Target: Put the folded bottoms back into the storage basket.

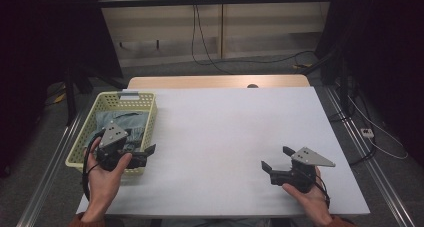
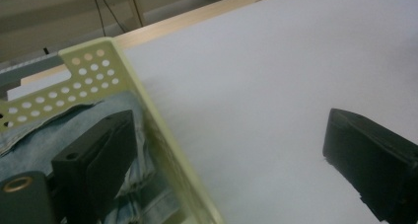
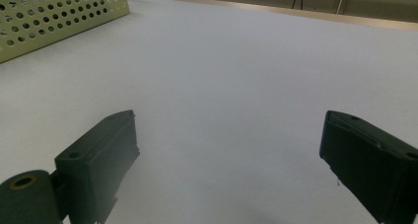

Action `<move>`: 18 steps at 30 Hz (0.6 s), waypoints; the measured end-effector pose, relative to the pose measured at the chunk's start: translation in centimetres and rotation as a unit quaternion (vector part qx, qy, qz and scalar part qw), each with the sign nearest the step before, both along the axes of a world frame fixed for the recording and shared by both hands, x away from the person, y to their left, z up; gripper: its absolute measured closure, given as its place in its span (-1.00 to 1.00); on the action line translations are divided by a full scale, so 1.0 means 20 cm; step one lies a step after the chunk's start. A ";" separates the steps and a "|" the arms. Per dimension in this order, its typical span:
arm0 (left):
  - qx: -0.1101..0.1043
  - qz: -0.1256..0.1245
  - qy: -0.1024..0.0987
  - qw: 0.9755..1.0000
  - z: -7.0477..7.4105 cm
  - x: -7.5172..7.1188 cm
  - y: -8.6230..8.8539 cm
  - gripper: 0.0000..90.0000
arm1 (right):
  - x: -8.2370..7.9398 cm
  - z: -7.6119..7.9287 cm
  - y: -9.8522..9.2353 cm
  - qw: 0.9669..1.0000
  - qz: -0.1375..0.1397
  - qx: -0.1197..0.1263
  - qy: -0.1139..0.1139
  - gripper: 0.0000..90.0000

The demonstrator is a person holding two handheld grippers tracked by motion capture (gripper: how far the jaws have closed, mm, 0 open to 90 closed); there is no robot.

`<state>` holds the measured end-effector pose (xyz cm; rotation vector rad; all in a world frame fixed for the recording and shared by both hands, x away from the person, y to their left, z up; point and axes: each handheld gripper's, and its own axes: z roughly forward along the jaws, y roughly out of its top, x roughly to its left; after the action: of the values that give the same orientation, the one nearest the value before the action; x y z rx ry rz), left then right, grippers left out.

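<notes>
A pale yellow-green perforated basket stands at the table's left edge with folded blue denim cloth inside. My left gripper hangs open over the basket's near right corner. In the left gripper view, one jaw is above the denim and the other above the table, straddling the basket wall. My right gripper is open above the bare white table at the front right, with nothing between its jaws. The right gripper view has the basket far off at the upper left.
A wooden strip borders the table's far edge. Cables trail on the floor behind, and more cables with a power strip lie to the right. Dark panels stand at both back corners.
</notes>
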<state>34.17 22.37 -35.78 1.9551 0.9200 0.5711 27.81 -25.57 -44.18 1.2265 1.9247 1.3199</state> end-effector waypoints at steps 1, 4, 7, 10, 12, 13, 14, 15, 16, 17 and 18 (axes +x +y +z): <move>-0.003 -0.003 0.001 1.000 0.00 0.01 -0.01 -0.86 | 0.00 0.00 0.00 1.000 0.001 0.000 0.000 -0.83; 0.001 -0.010 0.000 1.000 0.00 0.02 -0.05 -0.85 | 0.00 0.00 0.00 1.000 0.001 0.001 0.000 -0.83; -0.005 -0.016 0.000 1.000 0.01 0.04 -0.08 -0.85 | 0.00 0.00 0.00 1.000 0.000 0.001 0.000 -0.83; -0.012 -0.024 0.004 1.000 0.00 0.05 -0.11 -0.85 | 0.00 0.00 0.00 1.000 0.001 0.001 0.000 -0.84; -0.008 -0.028 0.003 1.000 0.00 0.06 -0.13 -0.85 | 0.00 0.00 0.00 1.000 0.001 0.002 0.000 -0.84; -0.004 -0.032 0.005 0.999 -0.01 0.06 -0.15 -0.85 | 0.00 0.00 0.00 1.000 0.002 0.002 0.000 -0.84; -0.006 -0.035 0.006 0.999 -0.01 0.06 -0.16 -0.85 | 0.00 0.00 0.00 1.000 0.002 0.002 0.000 -0.84; -0.010 -0.039 0.008 0.999 -0.02 0.06 -0.17 -0.85 | 0.00 0.00 0.00 1.000 0.002 0.002 0.000 -0.84; -0.010 -0.043 0.009 0.999 -0.02 0.06 -0.18 -0.85 | 0.00 0.00 0.00 1.000 0.002 0.002 0.000 -0.84; -0.008 -0.044 0.012 0.999 -0.03 0.07 -0.20 -0.85 | 0.00 0.00 0.00 1.000 0.002 0.003 0.000 -0.84; -0.006 -0.046 0.014 0.999 -0.04 0.07 -0.21 -0.85 | 0.00 0.00 0.00 1.000 0.002 0.003 0.000 -0.84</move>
<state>35.52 18.20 -36.52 1.9886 0.8432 0.4848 27.83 -25.59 -44.18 1.2265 1.9252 1.3290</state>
